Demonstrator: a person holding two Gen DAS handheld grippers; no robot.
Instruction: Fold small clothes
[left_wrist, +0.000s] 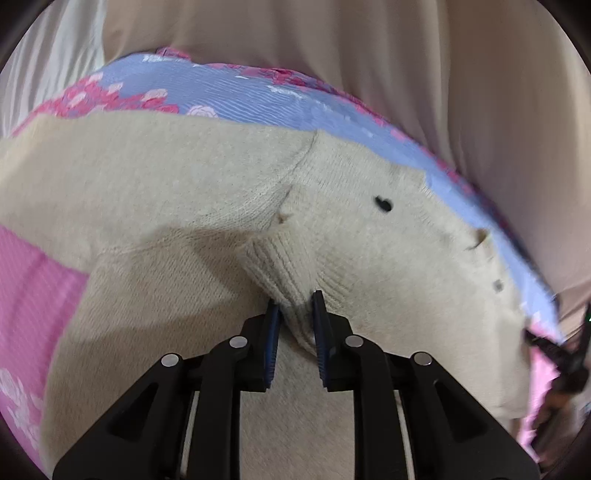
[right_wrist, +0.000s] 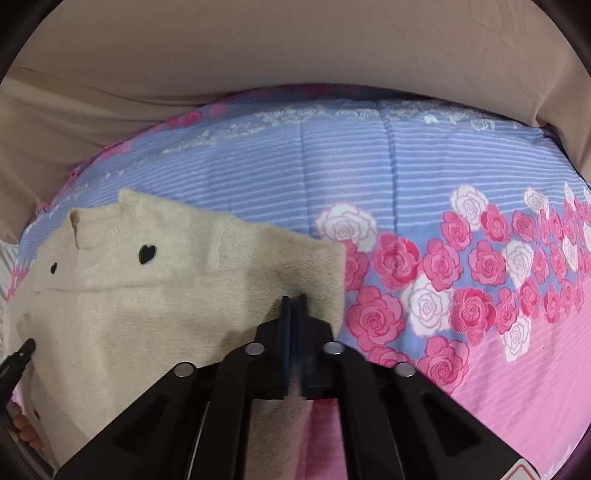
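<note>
A small cream knitted sweater (left_wrist: 177, 177) with black heart marks (right_wrist: 147, 254) lies on a flowered bedspread (right_wrist: 424, 177). My left gripper (left_wrist: 295, 301) points down at it, and a bunched ribbed cuff (left_wrist: 280, 266) runs up between its blue pads, which pinch it. In the right wrist view the sweater (right_wrist: 147, 302) lies at the lower left with its neck towards the far side. My right gripper (right_wrist: 293, 298) is shut, its tips over the sweater's right edge, and no fabric shows between the pads. The left gripper's black tip (right_wrist: 20, 352) shows at the sweater's left side.
The bedspread is blue-striped at the far side, with a band of pink and white roses (right_wrist: 461, 266) and plain pink (right_wrist: 517, 387) nearer. Beige cloth (right_wrist: 295, 48) rises behind the bed. A person's fingers (right_wrist: 26, 428) show at the lower left edge.
</note>
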